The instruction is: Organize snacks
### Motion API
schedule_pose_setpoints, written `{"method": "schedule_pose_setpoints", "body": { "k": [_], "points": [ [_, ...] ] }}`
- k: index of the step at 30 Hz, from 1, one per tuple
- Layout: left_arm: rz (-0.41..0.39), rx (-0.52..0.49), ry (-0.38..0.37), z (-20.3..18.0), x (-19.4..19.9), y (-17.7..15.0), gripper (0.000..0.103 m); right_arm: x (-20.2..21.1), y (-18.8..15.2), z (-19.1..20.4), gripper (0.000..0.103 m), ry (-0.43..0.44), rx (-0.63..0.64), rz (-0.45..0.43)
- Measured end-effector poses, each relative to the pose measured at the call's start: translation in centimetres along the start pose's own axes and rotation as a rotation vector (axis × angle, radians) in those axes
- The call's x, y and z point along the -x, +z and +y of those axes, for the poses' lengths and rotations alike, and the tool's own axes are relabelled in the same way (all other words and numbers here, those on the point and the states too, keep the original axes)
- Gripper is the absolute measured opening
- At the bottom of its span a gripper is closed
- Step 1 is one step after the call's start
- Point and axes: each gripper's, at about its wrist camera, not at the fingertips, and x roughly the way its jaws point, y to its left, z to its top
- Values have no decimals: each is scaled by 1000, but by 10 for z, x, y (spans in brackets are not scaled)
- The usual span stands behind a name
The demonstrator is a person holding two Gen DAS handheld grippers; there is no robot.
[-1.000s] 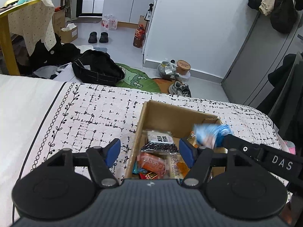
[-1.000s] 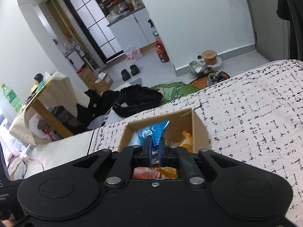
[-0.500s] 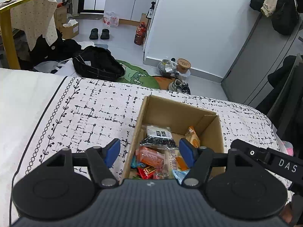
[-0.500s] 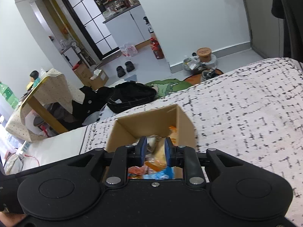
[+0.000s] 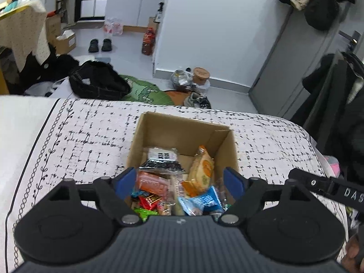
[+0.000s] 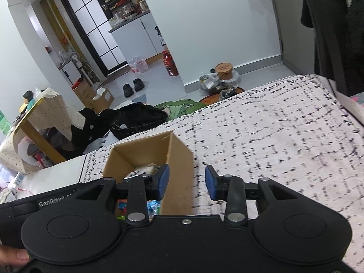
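The left gripper (image 5: 180,180) hung over the cardboard box (image 5: 182,132) with its 2 blue-padded fingers (image 5: 124,180) spread wide and still spreading, about as wide as the box's inside. The pads pressed on nothing; the snacks lay below the gap between them.

The right gripper (image 6: 187,182) had its jaws parting too, at a moderate gap. Its 2 blue pads (image 6: 164,178) held nothing, and the box's right wall (image 6: 179,170) showed in the gap between them, seen from outside.

The box was plain brown corrugated card, open at the top, with straight walls and sharp corners. It sat on a bedspread (image 5: 79,141), a white quilted cloth with a broken black grid pattern and a vine border along its left side. Inside lay crinkly, glossy packets in a loose heap: a black and silver pack (image 5: 161,159) at the back, an orange wrapped cake (image 5: 201,170) leaning toward the right wall, a pink-orange pack (image 5: 152,183), a light blue pack (image 5: 201,201) near the front right, and small red and green wrappers (image 5: 147,204) at the front. The back part of the box floor was bare.

The bedspread was open to the left and right of the box. Its far edge dropped to a grey floor strewn with a black bag (image 5: 97,84) and shoes (image 5: 198,100).
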Motion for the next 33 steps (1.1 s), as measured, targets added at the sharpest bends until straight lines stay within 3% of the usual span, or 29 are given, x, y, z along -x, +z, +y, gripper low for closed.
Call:
{"method": "schedule_pose_setpoints", "body": {
  "k": [11,14,24,33],
  "points": [
    [19,-82,1,-3,20,3,91,37,12,-27,54,-37,-5,-24],
    [22,-92,7,-4,28,4,93,47,13,-29,64,-43,-3,-22],
    [30,-171,-28,-7,60,4,94,82,11,-35,81,-46,-13,-54],
    [30,-195,-43,-5,90,-3,102,109,5,-38,103,-72,-11,-86]
  ]
}}
